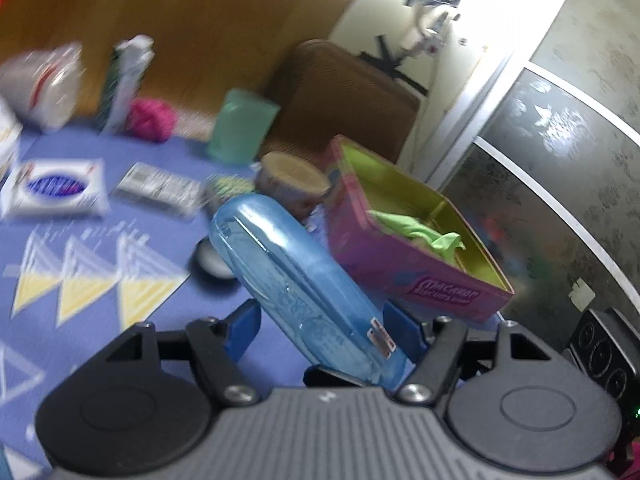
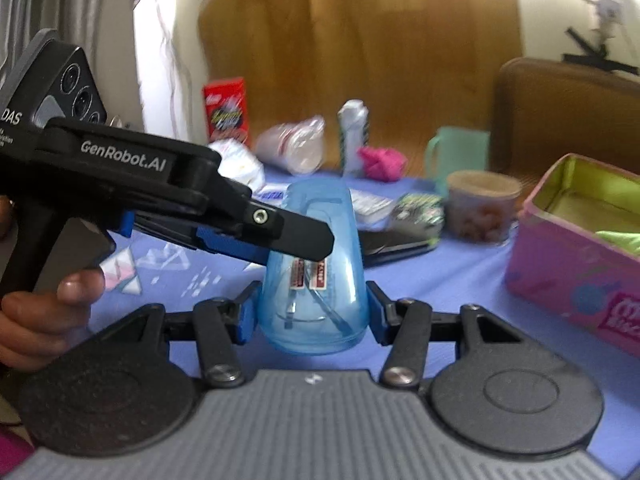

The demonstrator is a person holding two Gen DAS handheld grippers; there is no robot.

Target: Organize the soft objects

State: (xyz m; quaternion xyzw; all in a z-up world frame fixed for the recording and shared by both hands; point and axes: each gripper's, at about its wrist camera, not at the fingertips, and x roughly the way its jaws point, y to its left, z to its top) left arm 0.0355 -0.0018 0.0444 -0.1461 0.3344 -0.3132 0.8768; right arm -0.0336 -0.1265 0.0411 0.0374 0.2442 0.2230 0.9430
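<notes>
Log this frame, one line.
blue case held by right gripper | left gripper also on it | green cloth in pink tin

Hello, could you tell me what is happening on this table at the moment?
A person holds a claw in each hand, and both claws grip the same blue translucent case above the purple tablecloth. The right claw pinches its near end, while the left claw clamps it from the side. A pink tin nearby already holds a green cloth; a pink cloth sits farther back.
</notes>
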